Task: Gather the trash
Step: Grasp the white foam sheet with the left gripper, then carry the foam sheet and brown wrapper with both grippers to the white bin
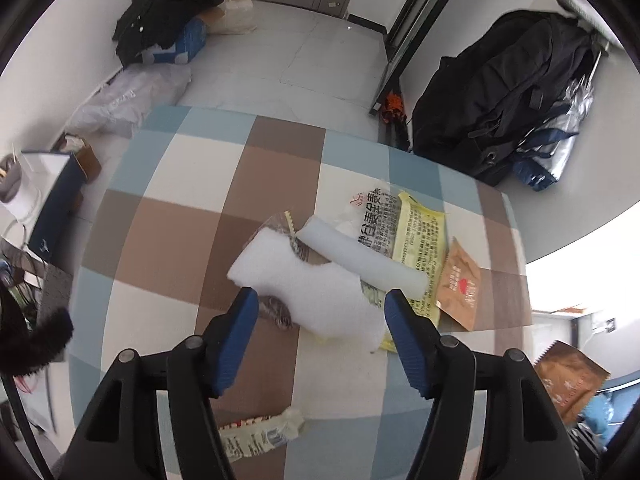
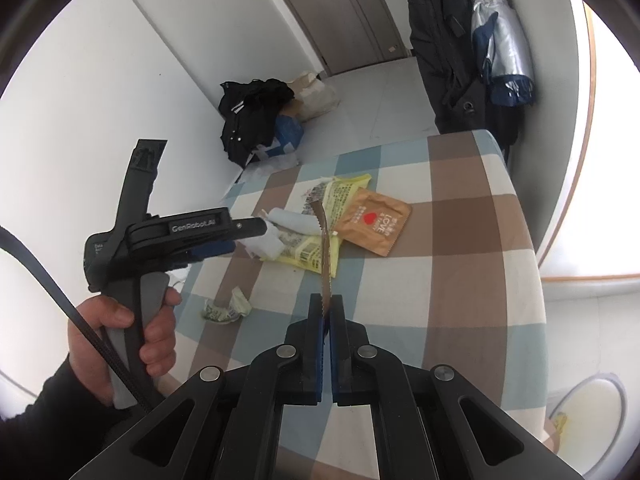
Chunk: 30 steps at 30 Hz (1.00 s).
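A pile of trash lies on the checked tablecloth (image 1: 180, 208): a white foam piece (image 1: 316, 288), a white roll (image 1: 360, 258), a yellow wrapper (image 1: 422, 236) and a brown sachet with a red heart (image 1: 460, 286). My left gripper (image 1: 319, 295) hovers over the pile, open, its blue pads on either side of the foam piece without pressing it. A crumpled wrapper (image 1: 260, 434) lies nearer to me. My right gripper (image 2: 327, 302) is shut on a brown serrated wrapper (image 2: 326, 256), held edge-on above the table. In the right wrist view a hand holds the left gripper (image 2: 250, 238) by the pile.
The table's far and right edges are close to the pile. On the floor beyond are black clothes (image 1: 168, 12) and a clear plastic bag (image 1: 128, 100). A black bag (image 1: 500, 92) hangs at the right. A round white container (image 2: 592, 412) stands low beside the table's right edge.
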### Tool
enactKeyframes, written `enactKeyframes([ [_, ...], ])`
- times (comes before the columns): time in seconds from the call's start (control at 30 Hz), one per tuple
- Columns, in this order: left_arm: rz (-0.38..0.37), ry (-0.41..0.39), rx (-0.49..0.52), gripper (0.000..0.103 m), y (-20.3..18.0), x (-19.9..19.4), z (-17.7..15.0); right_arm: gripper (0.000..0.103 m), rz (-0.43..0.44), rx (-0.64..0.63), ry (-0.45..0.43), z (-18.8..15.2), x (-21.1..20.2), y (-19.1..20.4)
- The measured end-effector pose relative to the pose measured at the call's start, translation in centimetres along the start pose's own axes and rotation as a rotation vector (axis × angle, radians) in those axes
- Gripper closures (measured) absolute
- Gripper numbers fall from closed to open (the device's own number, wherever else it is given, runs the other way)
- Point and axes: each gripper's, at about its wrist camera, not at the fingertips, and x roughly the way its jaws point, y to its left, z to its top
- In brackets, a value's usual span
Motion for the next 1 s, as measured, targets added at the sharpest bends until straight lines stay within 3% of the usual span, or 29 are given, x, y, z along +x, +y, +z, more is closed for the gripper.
enactKeyframes([
  [0.1,0.086,0.013,0.020,0.041,-0.4,1.4,0.0,0.101,0.013,0.014,0.006,0.2,0.1,-0.2],
  [0.23,0.112,0.018,0.080,0.041,-1.0,1.9,-0.6,0.101,0.016,0.012,0.009,0.2,0.1,-0.3],
  [0.27,0.118,0.011,0.092,0.046,-1.0,1.8,-0.8,0.101,0.013,0.013,0.007,0.2,0.0,-0.4],
  [0.3,0.103,0.004,0.094,0.051,-0.9,1.5,-0.9,0.101,0.014,0.019,0.005,0.3,-0.1,-0.5],
  [0.33,0.085,0.005,0.092,0.063,-0.7,1.3,-1.0,0.101,0.018,0.026,0.003,0.3,-0.1,-0.6],
  [0.37,0.074,0.008,0.088,0.066,-0.6,1.2,-1.0,0.101,0.021,0.032,0.000,0.3,-0.2,-0.7],
  [0.67,0.036,-0.020,0.036,0.067,0.9,-0.5,-1.2,0.101,-0.003,0.009,-0.012,0.1,-0.5,-0.2],
  [0.9,0.004,-0.081,0.058,0.067,0.6,-2.8,-1.7,0.101,-0.027,-0.018,-0.039,-0.1,-1.1,0.7],
  [1.0,-0.046,-0.107,0.073,0.067,0.3,-3.9,-2.0,0.101,-0.037,-0.034,-0.066,-0.2,-2.2,1.4],
])
